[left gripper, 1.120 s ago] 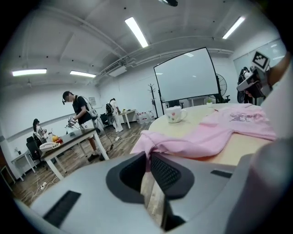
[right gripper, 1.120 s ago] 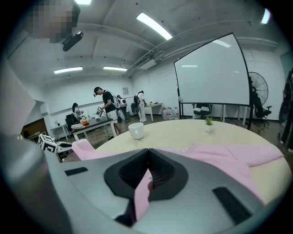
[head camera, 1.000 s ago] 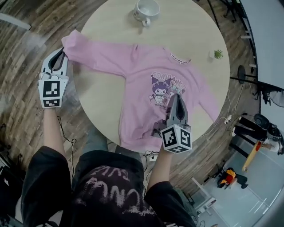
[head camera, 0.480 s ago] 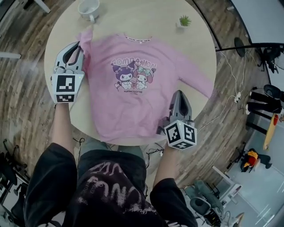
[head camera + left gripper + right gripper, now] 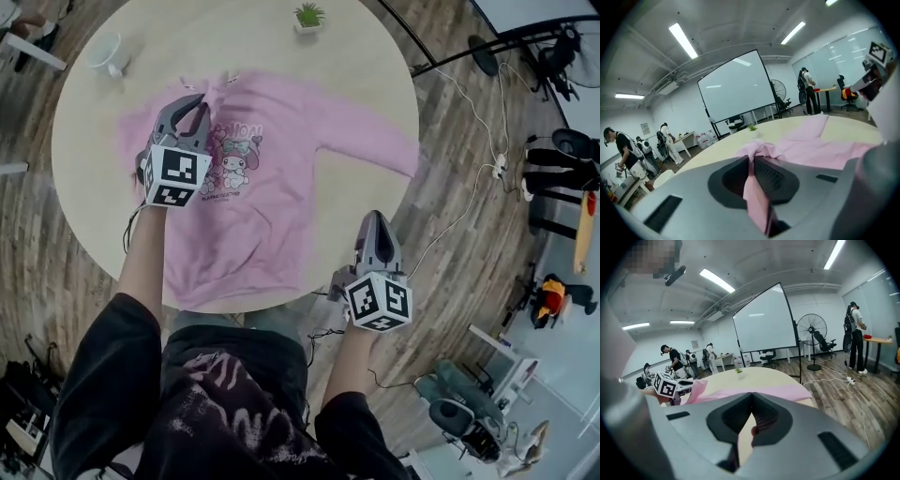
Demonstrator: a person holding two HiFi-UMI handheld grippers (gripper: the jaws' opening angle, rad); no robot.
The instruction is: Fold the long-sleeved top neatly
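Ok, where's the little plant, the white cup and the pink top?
little plant (image 5: 309, 15): head view, on its green leaves.
white cup (image 5: 107, 53): head view, on its side.
pink top (image 5: 281, 192): head view, on the front beside the cartoon print.

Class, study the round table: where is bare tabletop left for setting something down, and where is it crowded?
Free: the far strip between the cup and the plant; the left of the table, beside the pink top; the wedge under the outstretched sleeve. Crowded: the middle, where the left gripper pinches the folded sleeve.
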